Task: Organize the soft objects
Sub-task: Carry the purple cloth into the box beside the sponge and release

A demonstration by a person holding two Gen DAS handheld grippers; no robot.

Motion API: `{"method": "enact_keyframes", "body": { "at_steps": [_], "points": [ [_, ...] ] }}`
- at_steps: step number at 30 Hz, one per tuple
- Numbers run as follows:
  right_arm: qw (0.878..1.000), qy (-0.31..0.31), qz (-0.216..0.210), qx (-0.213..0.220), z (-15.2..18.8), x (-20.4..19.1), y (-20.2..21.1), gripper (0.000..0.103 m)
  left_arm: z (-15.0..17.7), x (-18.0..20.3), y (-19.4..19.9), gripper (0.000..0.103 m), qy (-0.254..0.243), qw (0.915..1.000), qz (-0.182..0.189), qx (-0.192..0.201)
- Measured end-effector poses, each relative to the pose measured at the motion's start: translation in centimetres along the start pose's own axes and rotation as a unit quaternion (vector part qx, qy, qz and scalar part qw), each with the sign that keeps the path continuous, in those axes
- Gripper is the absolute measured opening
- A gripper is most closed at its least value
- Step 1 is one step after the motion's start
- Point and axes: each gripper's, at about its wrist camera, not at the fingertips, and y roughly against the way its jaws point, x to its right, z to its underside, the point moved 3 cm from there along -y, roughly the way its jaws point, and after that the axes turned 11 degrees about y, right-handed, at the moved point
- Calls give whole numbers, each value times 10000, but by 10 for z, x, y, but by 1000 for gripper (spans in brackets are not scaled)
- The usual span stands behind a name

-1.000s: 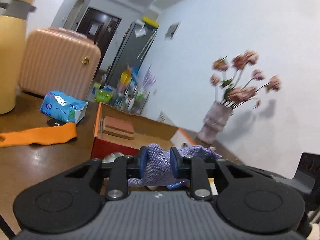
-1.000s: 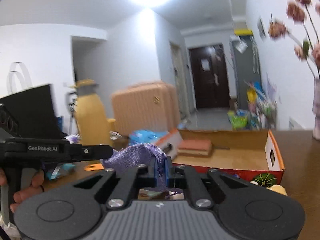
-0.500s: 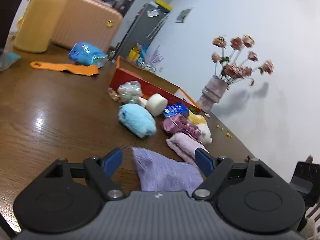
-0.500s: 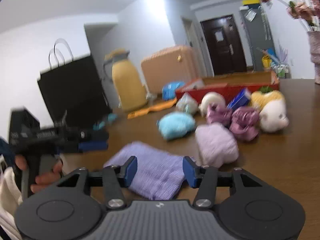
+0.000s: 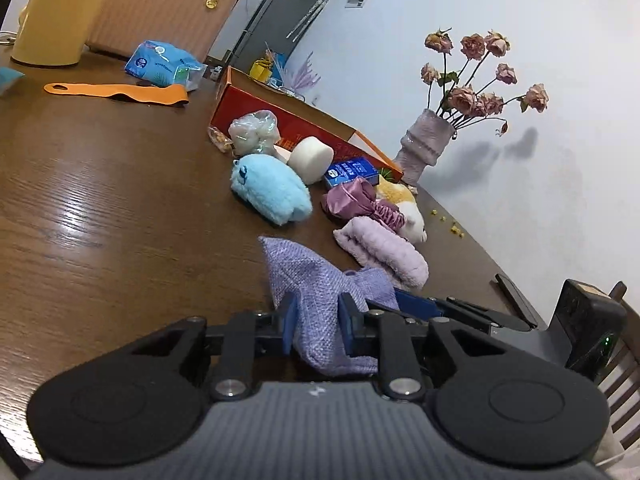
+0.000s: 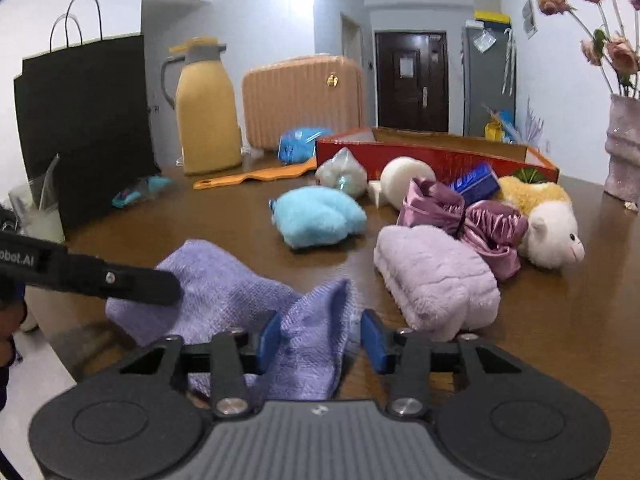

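Both tongs back on the purple cloth (image 5: 320, 292) at the near desk (image 5: 120, 220) edge

Left tongs (image 5: 318, 326), wide half a second ago, now pinch the cloth; right tongs (image 6: 318, 338) are closing around its other corner, pads not yet pressing. Likely another fold begins. Bare desk lies left; the lilac towel (image 6: 436, 276) crowds the right, toys and red box (image 6: 436, 152) farther off.

Black left tongs (image 5: 318, 322) and right tongs (image 6: 318, 338), blue pads, silver screws, ribbed grey housing.
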Motion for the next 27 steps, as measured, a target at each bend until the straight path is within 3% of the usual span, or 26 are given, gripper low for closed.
{"method": "enact_keyframes", "body": {
  "at_steps": [5, 9, 12, 17, 20, 22, 27],
  "points": [
    [9997, 195, -99, 47, -1, -7, 5, 7, -2, 4, -4, 18, -108, 9999, 58, -22],
    [9986, 60, -294, 438, -23, 10, 18, 4, -24, 19, -15, 17, -181, 9994, 271, -79],
    [9969, 140, -247, 740, -55, 37, 20, 4, -55, 44, -36, 17, -519, 9976, 459, -47],
    [9957, 143, -168, 902, -117, 109, -8, 3, -139, 100, -82, 17, -1412, 9857, 844, 376],
    [9964, -175, -152, 816, -159, 167, -46, 4, -195, 122, -140, 17, -1586, 9846, 711, 211],
    [9979, -200, -32, 622, -183, 203, -82, 4, -227, 128, -190, 17, -1680, 9850, 386, 77],
    [9984, -448, 209, -256, -212, 278, -196, 4, -285, 105, -328, 17, -1369, 9879, -440, -574]
  ]
}}
